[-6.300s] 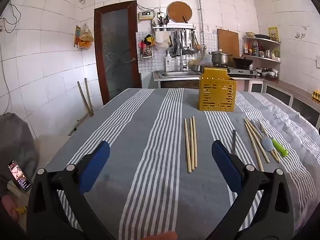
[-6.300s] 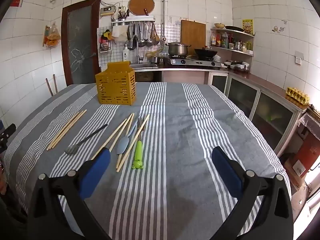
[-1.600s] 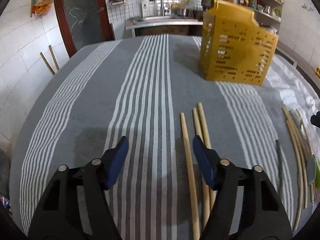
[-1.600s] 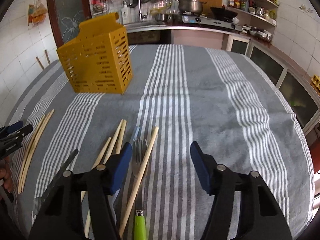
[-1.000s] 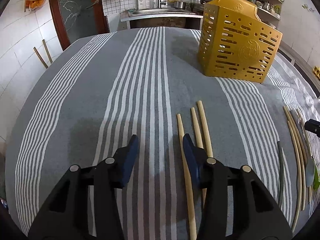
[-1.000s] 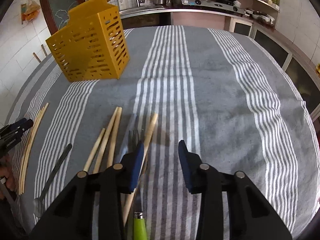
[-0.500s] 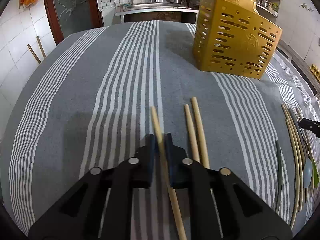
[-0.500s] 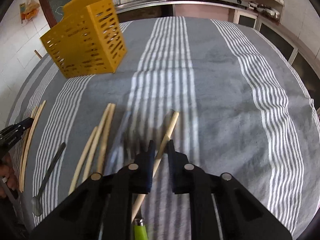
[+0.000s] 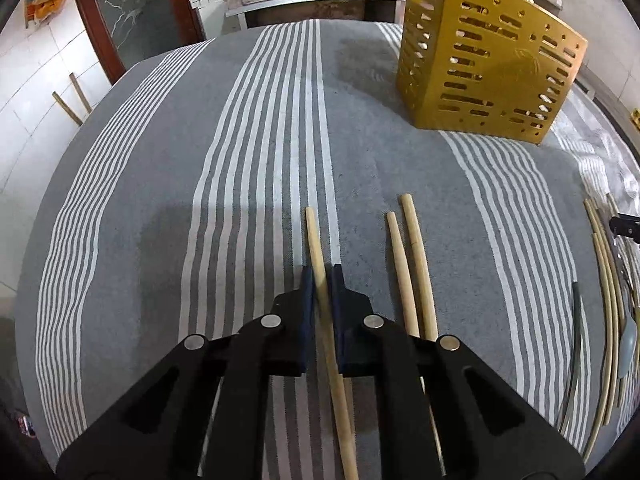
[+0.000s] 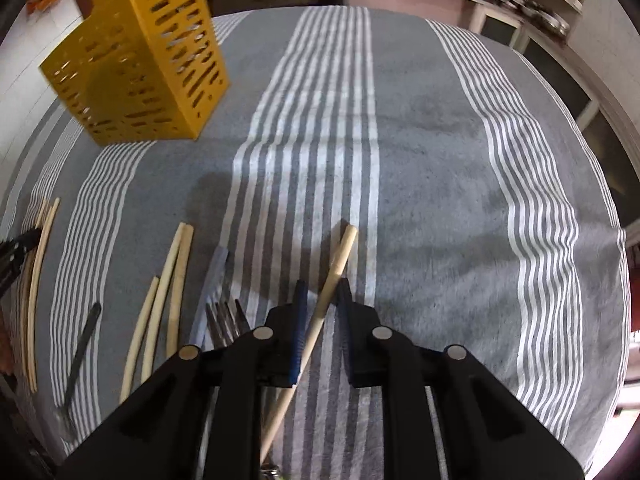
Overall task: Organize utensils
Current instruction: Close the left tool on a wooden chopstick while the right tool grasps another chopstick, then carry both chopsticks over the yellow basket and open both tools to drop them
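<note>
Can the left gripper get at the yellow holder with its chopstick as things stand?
Probably yes: the left gripper is shut on a chopstick, and only bare striped cloth lies between it and the yellow holder.

Holder [image 9: 488,68] behind chopsticks [image 9: 412,256] on tablecloth [image 9: 248,184], fork [image 10: 224,320] rightward.

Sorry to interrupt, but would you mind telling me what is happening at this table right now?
A person is sorting utensils on a grey striped tablecloth with two handheld grippers. The left gripper is shut on a pale wooden chopstick; the right gripper has just been closing around another wooden chopstick lying slantwise between its jaws. More chopsticks and a metal fork lie loose. The yellow slotted plastic holder stands beyond.
</note>
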Demonstrator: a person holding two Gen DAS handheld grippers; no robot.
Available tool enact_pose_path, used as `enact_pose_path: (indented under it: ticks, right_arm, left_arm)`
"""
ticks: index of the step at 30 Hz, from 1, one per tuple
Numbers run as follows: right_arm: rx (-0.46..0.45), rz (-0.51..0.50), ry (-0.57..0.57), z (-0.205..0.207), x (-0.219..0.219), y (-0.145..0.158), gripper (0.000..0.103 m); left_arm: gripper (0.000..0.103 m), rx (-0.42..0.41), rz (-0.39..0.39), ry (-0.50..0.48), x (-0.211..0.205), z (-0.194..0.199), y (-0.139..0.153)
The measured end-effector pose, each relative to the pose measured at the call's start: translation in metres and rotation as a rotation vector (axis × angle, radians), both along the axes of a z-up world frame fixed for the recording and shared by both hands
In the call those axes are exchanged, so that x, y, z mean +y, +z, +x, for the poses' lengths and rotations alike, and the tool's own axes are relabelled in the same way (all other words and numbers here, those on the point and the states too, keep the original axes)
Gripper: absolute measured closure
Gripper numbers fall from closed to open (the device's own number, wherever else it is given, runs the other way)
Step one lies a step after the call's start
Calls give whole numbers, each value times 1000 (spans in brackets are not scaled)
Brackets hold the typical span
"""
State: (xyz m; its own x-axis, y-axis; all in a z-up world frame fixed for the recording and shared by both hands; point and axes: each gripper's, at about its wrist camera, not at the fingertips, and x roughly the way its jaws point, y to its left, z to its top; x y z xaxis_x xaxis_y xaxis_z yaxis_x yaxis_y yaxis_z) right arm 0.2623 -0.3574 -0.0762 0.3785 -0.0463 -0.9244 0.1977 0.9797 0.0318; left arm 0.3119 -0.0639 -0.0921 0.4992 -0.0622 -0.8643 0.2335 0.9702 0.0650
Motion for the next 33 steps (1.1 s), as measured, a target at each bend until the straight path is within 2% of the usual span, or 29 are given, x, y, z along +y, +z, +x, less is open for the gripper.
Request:
enact_pose_path:
  ticks: [5,8,12,16,19,24,29,33]
  right_arm:
    - [6,1,-37,0,4,-1,87]
    - [22,8,-35,6,1,-3,87]
    - [-9,44,-32,10,-7,-3,95]
    - [-101,124,-44,3,-18,7,97]
    - [-171,123,-14,-6,-9,20,97]
    - [-315,135,51,-23,7,51,97]
    - [-442,132,113,-40,24,79,97]
    - [-516,133,144,-60,33,102,97]
  left_arm:
    - [95,58,-8,10,1,4,2]
    - [97,71,16,3,-3,8,1]
    - [99,90,-23,15,0,23,4]
    - [99,40,-114,22,3,12,12]
    - [99,-6,-138,12,-1,1,21]
    - [99,-106,-245,-19,-4,-21,54]
    - [99,-208,-265,-35,-9,-44,87]
    - [99,-249,-283,-59,-13,-61,107]
